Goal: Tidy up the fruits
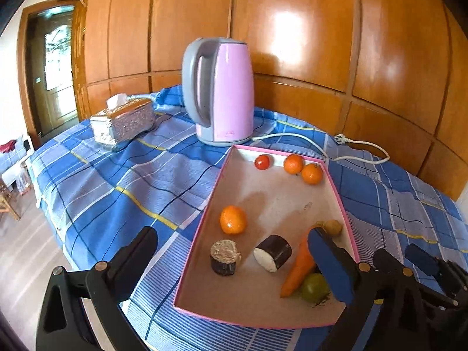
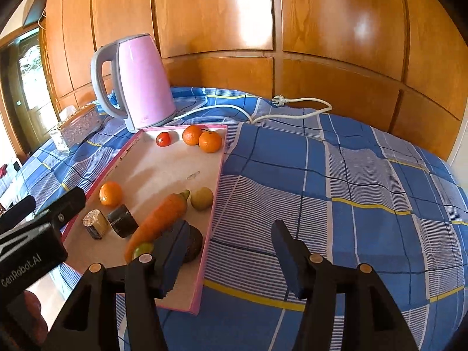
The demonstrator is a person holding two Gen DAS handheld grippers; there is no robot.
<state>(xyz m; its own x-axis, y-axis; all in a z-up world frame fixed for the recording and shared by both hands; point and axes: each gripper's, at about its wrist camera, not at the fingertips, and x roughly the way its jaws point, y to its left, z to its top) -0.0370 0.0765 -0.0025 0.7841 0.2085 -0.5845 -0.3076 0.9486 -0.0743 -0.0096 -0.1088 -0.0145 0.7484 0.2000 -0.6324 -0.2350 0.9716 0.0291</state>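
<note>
Hanging over the near end of the pink-rimmed cardboard tray [image 1: 201,222], the left gripper [image 1: 234,266] is wide open and holds nothing. The right gripper [image 2: 231,254] is open too, astride the tray's right rim, empty. A long orange carrot [image 1: 301,266] lies by the near right corner. Two round orange tangerines [image 1: 302,168] sit at the far edge.

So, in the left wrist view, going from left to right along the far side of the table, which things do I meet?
Tissue box → pink kettle → red tomato → two oranges → white plug.
</note>
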